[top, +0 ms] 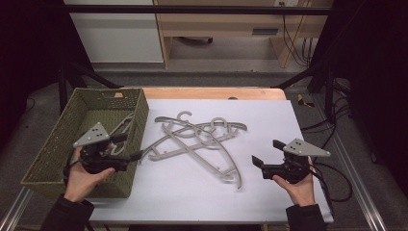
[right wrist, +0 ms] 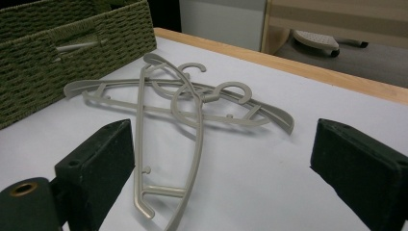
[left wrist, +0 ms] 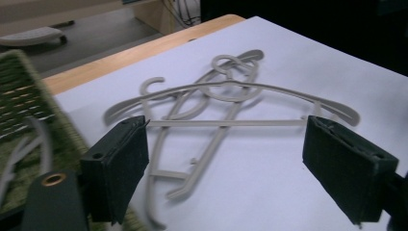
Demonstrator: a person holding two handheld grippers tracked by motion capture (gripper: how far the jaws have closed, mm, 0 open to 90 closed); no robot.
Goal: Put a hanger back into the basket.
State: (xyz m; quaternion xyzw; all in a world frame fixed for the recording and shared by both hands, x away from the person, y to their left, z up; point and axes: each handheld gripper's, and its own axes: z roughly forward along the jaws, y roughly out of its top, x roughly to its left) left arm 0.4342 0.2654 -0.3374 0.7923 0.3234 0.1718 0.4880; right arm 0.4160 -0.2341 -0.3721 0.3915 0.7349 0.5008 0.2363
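Several grey plastic hangers (top: 194,137) lie crossed in a loose pile on the white sheet at mid-table. A green woven basket (top: 120,185) stands at the left with another grey hanger (top: 126,122) inside it. My left gripper (top: 129,147) is over the basket's right wall. It points toward the pile and is open with nothing between its jaws. In the left gripper view the hangers (left wrist: 226,123) lie beyond the open gripper (left wrist: 226,144), with the basket (left wrist: 19,96) at the left. My right gripper (top: 267,152) is open to the right of the pile. In the right gripper view the gripper (right wrist: 223,149) faces the hangers (right wrist: 139,125) and the basket (right wrist: 38,82).
The white sheet (top: 269,115) covers a wooden table whose far edge (top: 216,93) shows. Black frame bars (top: 308,72) rise at both rear corners. Cables (top: 337,125) hang off the right side. A cabinet and shelves (top: 216,29) stand on the floor behind.
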